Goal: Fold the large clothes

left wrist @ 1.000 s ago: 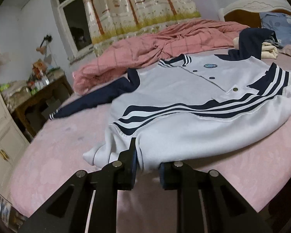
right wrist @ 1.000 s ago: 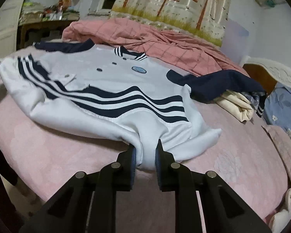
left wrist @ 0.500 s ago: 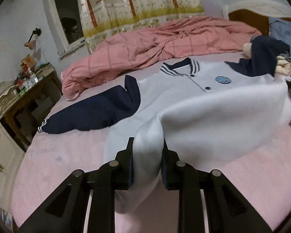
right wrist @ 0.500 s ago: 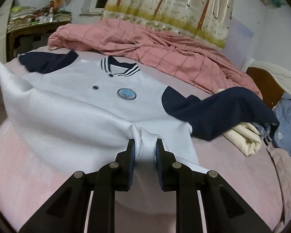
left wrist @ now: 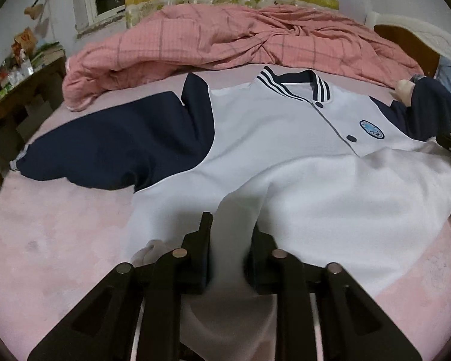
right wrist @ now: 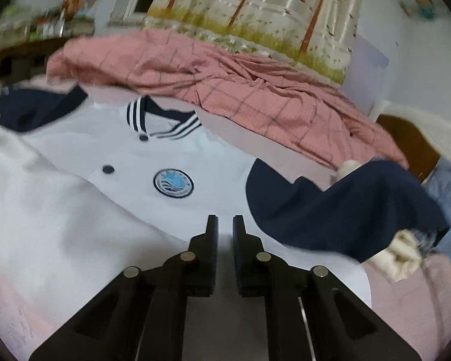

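Observation:
A white jacket point(left wrist: 285, 138) with navy sleeves, striped collar and a round blue badge lies face up on the pink bed; it also shows in the right wrist view point(right wrist: 75, 210). Its lower half is folded up over the chest. My left gripper point(left wrist: 231, 234) is shut on the jacket's white hem fabric, which bunches between the fingers. My right gripper point(right wrist: 225, 228) is shut on the white fabric at the jacket's other side, just below the badge point(right wrist: 173, 183). The left navy sleeve point(left wrist: 114, 150) lies spread out; the right sleeve point(right wrist: 339, 207) drapes over other clothes.
A crumpled pink checked quilt point(left wrist: 240, 39) lies along the far side of the bed. A cream garment point(right wrist: 403, 252) and blue pillow point(right wrist: 448, 186) sit at the right by the headboard point(right wrist: 412, 141). A cluttered wooden desk point(left wrist: 12, 90) stands at the left. Bare pink sheet point(left wrist: 54, 240) lies near me.
Both grippers have carried the jacket's hem up and forward over the body toward the collar. The striped lower front is now folded under and hidden, with the plain white inside facing up.

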